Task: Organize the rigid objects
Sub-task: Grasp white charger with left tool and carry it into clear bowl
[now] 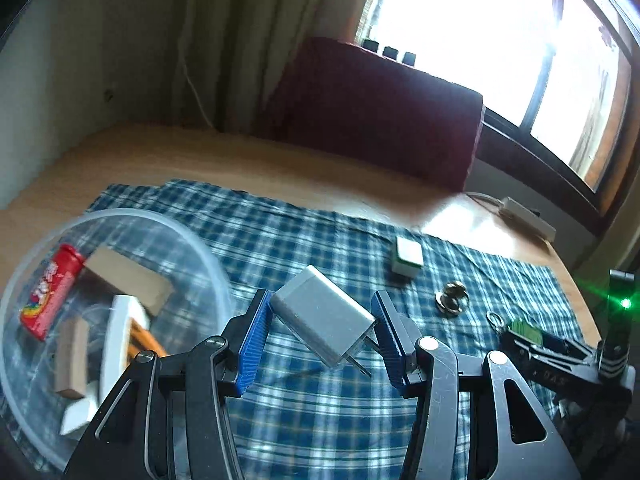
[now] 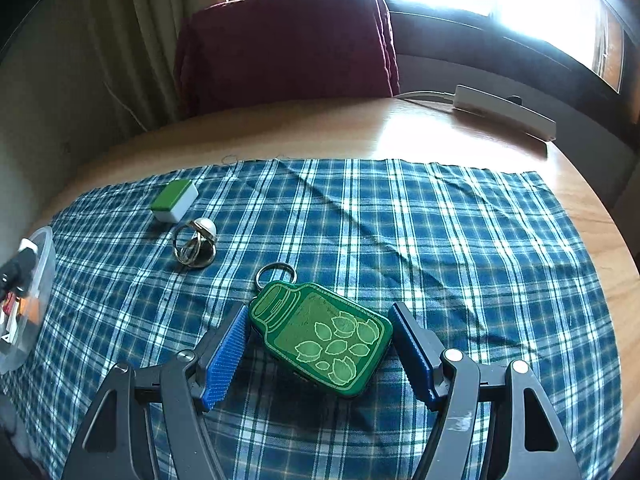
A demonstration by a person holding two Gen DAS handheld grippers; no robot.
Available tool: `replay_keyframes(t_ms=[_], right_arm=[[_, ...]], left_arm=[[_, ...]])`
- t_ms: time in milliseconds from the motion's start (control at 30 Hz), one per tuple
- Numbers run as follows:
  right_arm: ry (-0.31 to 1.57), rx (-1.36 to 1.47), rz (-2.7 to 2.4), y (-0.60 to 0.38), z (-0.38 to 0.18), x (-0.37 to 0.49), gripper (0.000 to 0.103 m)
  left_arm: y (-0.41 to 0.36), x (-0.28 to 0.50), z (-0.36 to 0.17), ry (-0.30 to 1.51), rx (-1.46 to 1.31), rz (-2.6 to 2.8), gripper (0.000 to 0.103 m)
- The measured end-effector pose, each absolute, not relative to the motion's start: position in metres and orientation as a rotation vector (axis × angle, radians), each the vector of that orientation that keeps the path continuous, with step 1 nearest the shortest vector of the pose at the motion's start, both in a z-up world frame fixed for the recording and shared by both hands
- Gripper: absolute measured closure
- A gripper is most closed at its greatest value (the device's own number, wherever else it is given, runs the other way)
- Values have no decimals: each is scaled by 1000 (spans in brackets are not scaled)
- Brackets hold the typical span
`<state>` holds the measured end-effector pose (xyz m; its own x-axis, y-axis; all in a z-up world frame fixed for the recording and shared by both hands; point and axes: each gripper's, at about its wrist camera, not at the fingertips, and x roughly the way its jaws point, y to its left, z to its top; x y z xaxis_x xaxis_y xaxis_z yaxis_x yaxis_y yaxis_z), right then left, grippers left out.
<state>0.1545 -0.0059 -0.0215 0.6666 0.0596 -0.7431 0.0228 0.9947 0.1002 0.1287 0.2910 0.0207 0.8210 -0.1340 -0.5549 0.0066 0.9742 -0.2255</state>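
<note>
Sorting is mid-step: left gripper [image 1: 320, 334] jaws pinch the grey charger [image 1: 322, 314] beside the clear bowl [image 1: 200, 248], needing a drop inside, while right gripper [image 2: 320, 354] jaws straddle, unclosed, the green jar-shaped keychain [image 2: 322, 338].

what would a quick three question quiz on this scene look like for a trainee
1. True or false: the left gripper holds a grey charger clear of the checked cloth.
2. Which thing lies between the right gripper fingers: A the ring, B the green jar-shaped keychain, C the green and white tile?
3. What sort of container holds the things already sorted?

Key: 1 true. 2 B. 3 the clear plastic bowl, with a red tube inside.
</note>
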Motion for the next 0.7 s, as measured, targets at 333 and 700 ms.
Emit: replay_keyframes(t_ms=[333,700], right_arm=[[840,95,20,-2,-24,153,29],[840,94,20,-2,-24,152,29]], left_arm=[[345,114,27,547,-266,71,51],[390,97,31,499,-303,209,47]])
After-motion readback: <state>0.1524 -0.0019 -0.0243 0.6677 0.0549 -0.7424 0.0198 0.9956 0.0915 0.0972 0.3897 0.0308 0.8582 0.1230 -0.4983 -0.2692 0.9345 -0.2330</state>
